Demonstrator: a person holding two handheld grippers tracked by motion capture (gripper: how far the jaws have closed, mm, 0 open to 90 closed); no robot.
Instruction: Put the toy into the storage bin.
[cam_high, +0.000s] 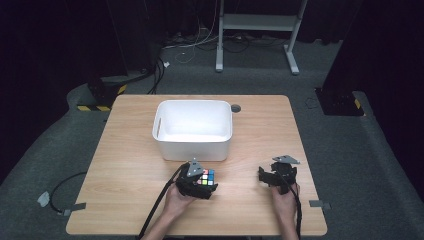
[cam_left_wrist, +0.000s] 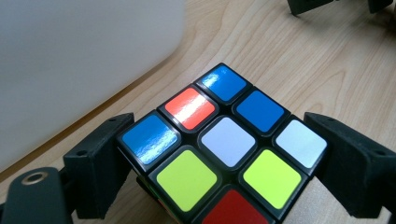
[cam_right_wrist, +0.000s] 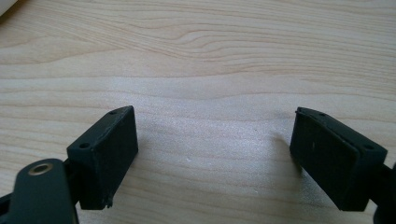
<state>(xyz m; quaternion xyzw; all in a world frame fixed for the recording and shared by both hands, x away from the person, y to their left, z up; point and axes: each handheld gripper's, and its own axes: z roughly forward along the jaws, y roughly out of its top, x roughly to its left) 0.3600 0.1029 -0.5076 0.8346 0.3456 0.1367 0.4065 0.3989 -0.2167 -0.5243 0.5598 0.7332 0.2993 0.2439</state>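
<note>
Rubik's cube (cam_left_wrist: 219, 154) sits between the two black jaws of our left gripper (cam_high: 196, 181), which pinch it from either side, on the wooden table (cam_high: 125, 150) just in front of the white plastic bin (cam_high: 194, 129). In the left gripper view we see its glossy square stickers set in a black frame: blue, orange-red, white, yellow-green and red, some catching the light. That same view shows the bin's smooth matte wall rounding off at a corner close beside the cube, with pale wood grain running between them. From the high view we make out the bin as a rounded rectangular tub with a handle slot in its left wall. Our right gripper (cam_high: 274, 176) rests well apart, to the right, on the table. Its own view shows flat, blocky jaws spread wide with bare grained wood between them, a detail the high view is too small to give.
</note>
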